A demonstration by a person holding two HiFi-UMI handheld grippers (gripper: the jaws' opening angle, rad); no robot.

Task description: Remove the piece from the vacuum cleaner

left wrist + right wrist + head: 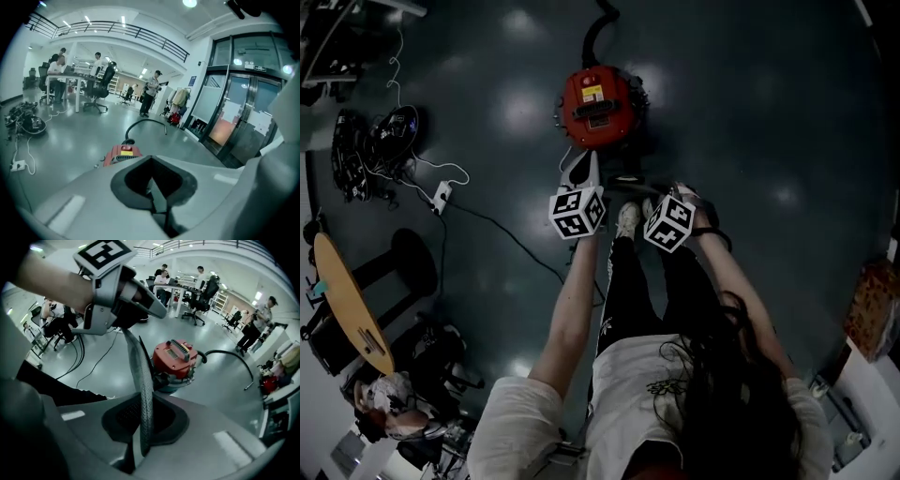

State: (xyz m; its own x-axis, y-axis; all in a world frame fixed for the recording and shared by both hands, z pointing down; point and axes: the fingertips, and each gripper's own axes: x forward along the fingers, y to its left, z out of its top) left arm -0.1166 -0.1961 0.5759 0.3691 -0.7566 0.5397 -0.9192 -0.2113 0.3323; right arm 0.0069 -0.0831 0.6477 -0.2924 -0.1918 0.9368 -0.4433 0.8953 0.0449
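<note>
Glossy dark floor (750,112), open office — red vacuum cleaner (598,105), left gripper (153,190), right gripper (143,427), both jaws clamped on grey strap (140,376).

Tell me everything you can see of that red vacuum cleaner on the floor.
The vacuum cleaner is a squat red canister, plastic by the look, with a yellow label and a ribbed grille on top, on a wider round base. It stands upright on the glossy grey floor before the person's feet. A black hose leaves its far side and curves away. Only the floor appears to touch it.
</note>
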